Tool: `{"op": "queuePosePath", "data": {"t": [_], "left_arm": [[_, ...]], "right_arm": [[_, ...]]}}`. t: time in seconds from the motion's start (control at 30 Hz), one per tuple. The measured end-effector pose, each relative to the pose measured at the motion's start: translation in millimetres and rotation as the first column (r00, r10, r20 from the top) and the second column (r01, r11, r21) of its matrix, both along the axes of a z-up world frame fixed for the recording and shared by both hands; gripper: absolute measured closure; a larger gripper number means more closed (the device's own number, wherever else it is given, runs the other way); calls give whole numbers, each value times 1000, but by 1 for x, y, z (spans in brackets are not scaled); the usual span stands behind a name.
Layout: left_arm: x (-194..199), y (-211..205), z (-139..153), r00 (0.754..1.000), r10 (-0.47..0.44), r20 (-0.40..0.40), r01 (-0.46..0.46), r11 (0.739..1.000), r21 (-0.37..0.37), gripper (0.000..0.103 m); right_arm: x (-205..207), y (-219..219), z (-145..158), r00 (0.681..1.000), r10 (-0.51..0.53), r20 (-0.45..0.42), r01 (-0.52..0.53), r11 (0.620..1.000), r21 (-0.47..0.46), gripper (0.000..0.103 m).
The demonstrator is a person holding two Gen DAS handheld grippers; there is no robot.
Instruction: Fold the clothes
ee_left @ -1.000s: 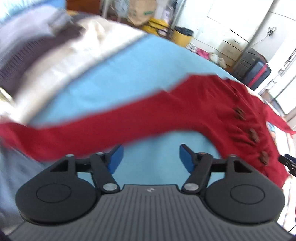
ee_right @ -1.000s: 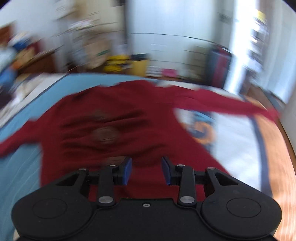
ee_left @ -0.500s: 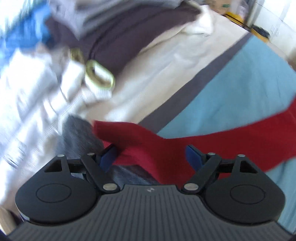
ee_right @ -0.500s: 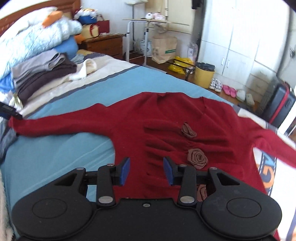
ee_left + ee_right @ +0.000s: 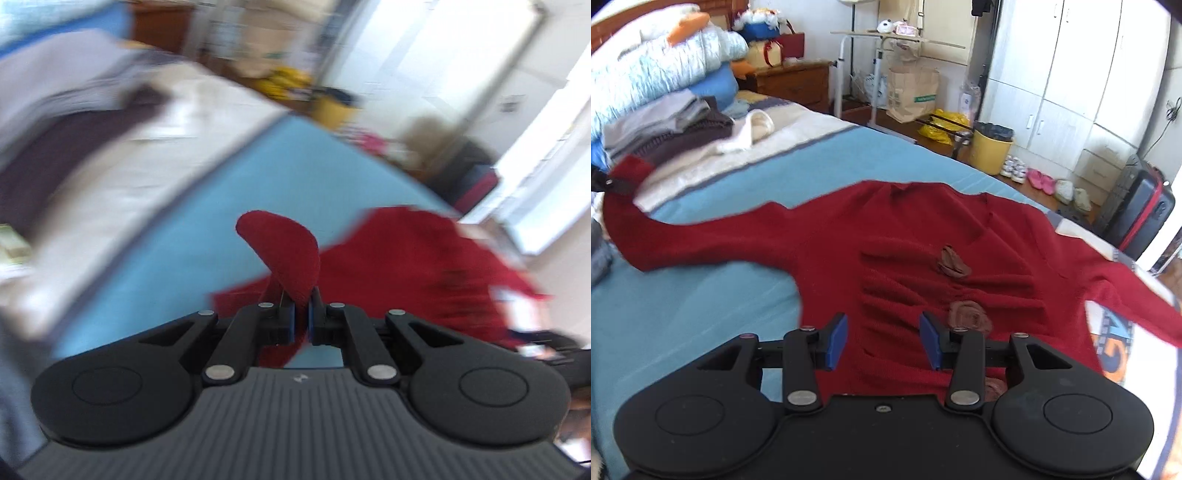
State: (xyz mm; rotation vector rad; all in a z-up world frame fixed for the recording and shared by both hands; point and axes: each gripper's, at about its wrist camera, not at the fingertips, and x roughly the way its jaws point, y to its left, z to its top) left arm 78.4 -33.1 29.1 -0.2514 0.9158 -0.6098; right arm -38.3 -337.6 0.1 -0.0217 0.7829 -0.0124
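Observation:
A dark red sweater [image 5: 916, 243] with brown fabric roses [image 5: 967, 314] down its front lies spread on the blue bedcover [image 5: 701, 302]. My left gripper [image 5: 302, 314] is shut on the cuff of the sweater's left sleeve [image 5: 284, 247], which stands up between its blue pads. In the right wrist view that sleeve [image 5: 713, 240] is lifted off the bed at the far left, where the left gripper [image 5: 605, 183] pinches its end. My right gripper [image 5: 882, 338] hovers open over the sweater's lower front, with nothing between its fingers. The other sleeve [image 5: 1137, 295] stretches out to the right.
A stack of folded grey and brown clothes [image 5: 665, 129] and a cream garment [image 5: 753, 129] sit on the bed at the back left, before piled bedding [image 5: 657, 70]. Beyond the bed stand a yellow bin [image 5: 991, 149], a paper bag [image 5: 912, 94], a suitcase [image 5: 1137, 218] and white wardrobes [image 5: 1071, 70].
My left gripper has shut on the end of the left sleeve and lifted it off the bed. My right gripper stays open over the sweater's front.

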Motion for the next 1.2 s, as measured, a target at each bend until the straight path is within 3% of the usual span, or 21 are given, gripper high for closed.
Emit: {"op": "queuePosePath", "data": {"t": [0.1, 0.23, 0.3, 0.37, 0.4, 0.5, 0.53, 0.6, 0.67, 0.73, 0.77, 0.8, 0.9, 1.0, 1.07, 1.1, 1.2], "left_arm": [[1, -50, 27, 990, -142, 4, 142, 984, -110, 98], [13, -123, 54, 954, -299, 11, 292, 923, -252, 98], [18, -156, 64, 936, -349, 54, 349, 892, -289, 98], [23, -187, 66, 913, -400, 78, 404, 863, -304, 97], [24, -200, 65, 902, -425, 80, 428, 852, -300, 90], [29, -204, 46, 905, -419, 71, 423, 869, -256, 34], [36, -197, 36, 914, -398, 79, 405, 880, -248, 31], [49, -182, 16, 930, -355, 93, 366, 902, -228, 31], [64, -163, -8, 954, -287, 88, 298, 941, -159, 31], [79, -144, -37, 973, -220, 64, 225, 971, -79, 31], [88, -135, -52, 981, -191, 41, 193, 981, -37, 31], [94, -130, -65, 985, -171, 4, 171, 985, -2, 32], [120, -117, -98, 985, -141, -100, 143, 990, 18, 32], [129, -122, -114, 980, -137, -147, 137, 990, -9, 32], [126, -126, -113, 977, -155, -147, 154, 988, -18, 32], [127, -127, -114, 977, -160, -139, 160, 987, -12, 32], [123, -127, -113, 980, -160, -115, 162, 987, 4, 32]], "right_arm": [[2, 2, 0, 999, 30, 25, -32, 998, 47, 55], [4, 14, 4, 986, 140, 90, -153, 975, 159, 52], [11, 18, 7, 978, 182, 106, -199, 962, 189, 43], [19, 17, 11, 973, 196, 120, -218, 953, 212, 42], [24, 13, 12, 975, 182, 126, -207, 951, 231, 37], [43, -3, -1, 993, 59, 100, -87, 951, 297, 34], [50, -8, -8, 997, 11, 80, -36, 949, 313, 34], [59, -20, -25, 997, -74, 18, 64, 947, 316, 34], [62, -38, -39, 989, -145, -24, 144, 931, 335, 37], [61, -53, -47, 979, -191, -69, 203, 942, 268, 54], [61, -60, -51, 973, -214, -90, 230, 945, 232, 71], [60, -65, -53, 969, -222, -111, 239, 953, 186, 80], [50, -74, -51, 971, -208, -117, 224, 964, 143, 83], [41, -82, -47, 963, -219, -159, 249, 946, 207, 72], [38, -84, -47, 951, -232, -205, 272, 941, 201, 69], [37, -85, -46, 944, -239, -227, 284, 939, 195, 59], [37, -84, -38, 929, -279, -242, 306, 949, 80, 51]]}}
